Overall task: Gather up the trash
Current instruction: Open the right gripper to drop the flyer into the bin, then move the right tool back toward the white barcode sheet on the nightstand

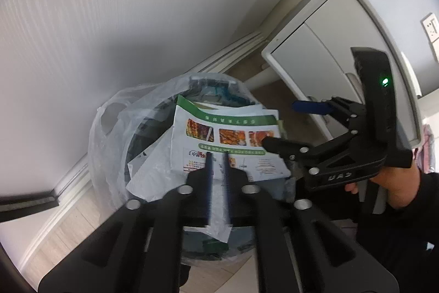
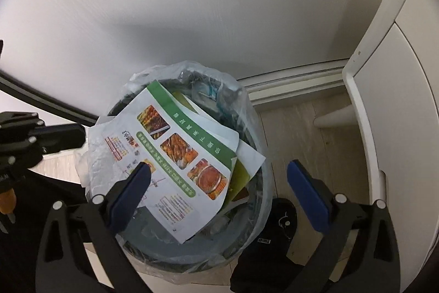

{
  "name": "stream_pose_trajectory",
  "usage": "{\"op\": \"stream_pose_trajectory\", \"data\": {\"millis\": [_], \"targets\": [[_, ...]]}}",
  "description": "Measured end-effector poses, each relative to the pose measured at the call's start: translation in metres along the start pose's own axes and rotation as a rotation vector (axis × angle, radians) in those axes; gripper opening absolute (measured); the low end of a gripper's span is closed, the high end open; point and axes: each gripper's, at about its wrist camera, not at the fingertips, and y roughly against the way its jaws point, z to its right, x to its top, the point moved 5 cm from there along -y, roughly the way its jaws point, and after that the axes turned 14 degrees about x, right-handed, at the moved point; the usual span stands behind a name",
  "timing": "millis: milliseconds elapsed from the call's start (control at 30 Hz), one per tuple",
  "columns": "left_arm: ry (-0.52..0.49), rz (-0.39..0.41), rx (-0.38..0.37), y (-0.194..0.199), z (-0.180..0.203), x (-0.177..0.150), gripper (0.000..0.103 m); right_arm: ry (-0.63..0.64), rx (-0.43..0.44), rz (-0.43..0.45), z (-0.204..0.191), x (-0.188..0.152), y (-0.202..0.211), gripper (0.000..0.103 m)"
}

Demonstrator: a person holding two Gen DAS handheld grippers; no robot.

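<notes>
Flyer point(image 2: 175, 155) lying atop lined bin point(image 2: 255, 128), beneath spread right hand-held gripper point(image 2: 219, 191), left hand-held gripper point(image 1: 216, 155) slightly parted, gripping nothing

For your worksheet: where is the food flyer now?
The food flyer lies atop the bag-lined trash bin, beneath both grippers, beside the white cabinet.

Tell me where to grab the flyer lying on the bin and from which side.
Take the flyer by its lower corner, which juts free over the bin's near rim. Come from above on the near side, one finger each side of the sheet.
</notes>
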Motion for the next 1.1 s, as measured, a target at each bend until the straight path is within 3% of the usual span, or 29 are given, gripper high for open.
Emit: {"op": "stream_pose_trajectory", "data": {"millis": [67, 167, 467, 800, 900, 1100], "targets": [[0.007, -0.007, -0.002, -0.002, 0.000, -0.002, 0.068, 0.005, -0.008, 0.008, 0.000, 0.000, 0.003, 0.097], [0.005, 0.002, 0.001, -0.002, 0.002, -0.005, 0.091, 0.017, -0.018, 0.025, -0.004, 0.000, 0.013, 0.097], [0.002, 0.039, 0.029, 0.018, 0.009, -0.002, 0.097, 0.104, -0.069, 0.102, -0.020, 0.001, 0.064, 0.097], [0.004, 0.166, 0.014, 0.077, 0.034, 0.003, 0.097, 0.114, -0.109, 0.217, -0.035, 0.005, 0.117, 0.097], [0.009, 0.218, 0.002, 0.104, 0.047, 0.003, 0.097, 0.087, -0.070, 0.293, -0.039, 0.000, 0.147, 0.097], [-0.089, 0.323, -0.024, 0.153, 0.099, 0.017, 0.097, 0.017, -0.044, 0.474, -0.030, -0.017, 0.223, 0.097]]}}
